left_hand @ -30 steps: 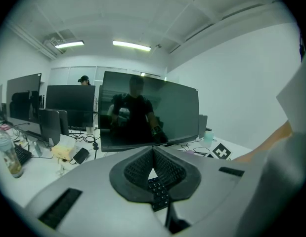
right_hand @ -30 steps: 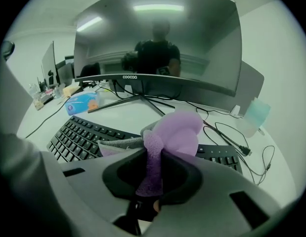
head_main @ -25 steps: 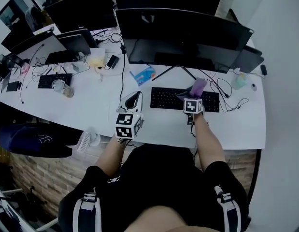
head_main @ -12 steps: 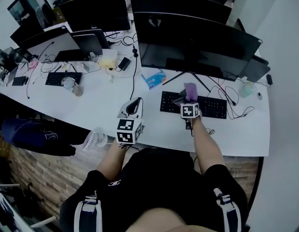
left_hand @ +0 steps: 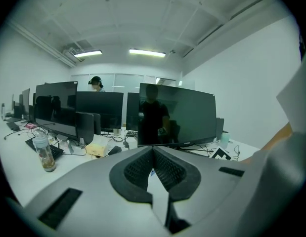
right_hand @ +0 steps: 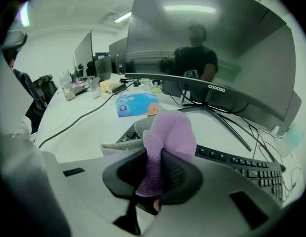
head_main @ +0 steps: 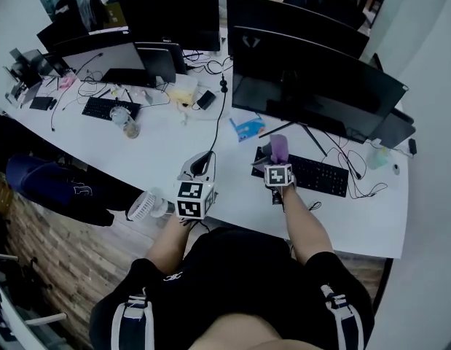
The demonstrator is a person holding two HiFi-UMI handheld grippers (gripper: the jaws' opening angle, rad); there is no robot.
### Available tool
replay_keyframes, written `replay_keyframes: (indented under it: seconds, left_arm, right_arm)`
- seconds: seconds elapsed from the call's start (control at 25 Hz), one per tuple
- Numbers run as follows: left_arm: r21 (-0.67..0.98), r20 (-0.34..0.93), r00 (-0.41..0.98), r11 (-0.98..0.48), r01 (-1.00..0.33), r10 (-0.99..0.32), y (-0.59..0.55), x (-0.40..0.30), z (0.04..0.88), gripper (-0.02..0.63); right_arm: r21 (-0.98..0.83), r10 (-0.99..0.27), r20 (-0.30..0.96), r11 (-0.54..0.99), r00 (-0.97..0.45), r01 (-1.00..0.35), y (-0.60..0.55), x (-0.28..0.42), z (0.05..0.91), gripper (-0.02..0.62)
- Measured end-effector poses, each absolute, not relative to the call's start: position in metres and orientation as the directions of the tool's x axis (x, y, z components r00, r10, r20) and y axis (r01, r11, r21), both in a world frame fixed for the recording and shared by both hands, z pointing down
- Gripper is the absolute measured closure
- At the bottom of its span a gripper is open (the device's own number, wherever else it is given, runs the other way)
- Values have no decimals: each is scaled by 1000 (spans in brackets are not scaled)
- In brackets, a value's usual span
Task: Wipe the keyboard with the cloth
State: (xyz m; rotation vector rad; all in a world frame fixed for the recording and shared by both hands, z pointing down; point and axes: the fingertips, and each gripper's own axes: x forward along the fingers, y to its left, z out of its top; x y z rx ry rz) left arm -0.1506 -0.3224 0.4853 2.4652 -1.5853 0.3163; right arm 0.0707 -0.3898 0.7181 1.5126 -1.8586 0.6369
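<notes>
The purple cloth (right_hand: 168, 135) is pinched in the tongs of the right gripper (right_hand: 153, 168). The two jaws are squeezed on its lower part. The rest of the cloth puffs up above them, and a grey bit sticks out to one side. The cloth is at the left end of the black keyboard (head_main: 321, 175). I cannot tell if it is touching the keys.

The keyboard lies on the white desk (head_main: 159, 155), right in front of a big dark monitor (head_main: 312, 86). A blue pack of tissues (head_main: 247, 128) lies just past the keyboard's left end.

The left gripper (head_main: 199, 168) is over the near edge of the desk, left of the keyboard and apart from it. Its jaws are pressed together at the tips, with nothing held between them. Farther left on the desk stands a clear bottle (head_main: 127, 122).
</notes>
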Motion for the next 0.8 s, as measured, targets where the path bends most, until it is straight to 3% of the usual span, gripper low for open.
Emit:
replay_keyframes:
  seconds: [0.44,0.8]
  left_arm:
    - [49,253,347,-346,-937,-903,-309,-175,479,594]
    - [74,220,333,-325,-943,-917,-314,-185,473,594]
  right_arm:
    - [-131,-671,676,296,-304,-946,-377,0,698,508]
    - [-116,-888,355,267,-291,-957,-384,2,575,508]
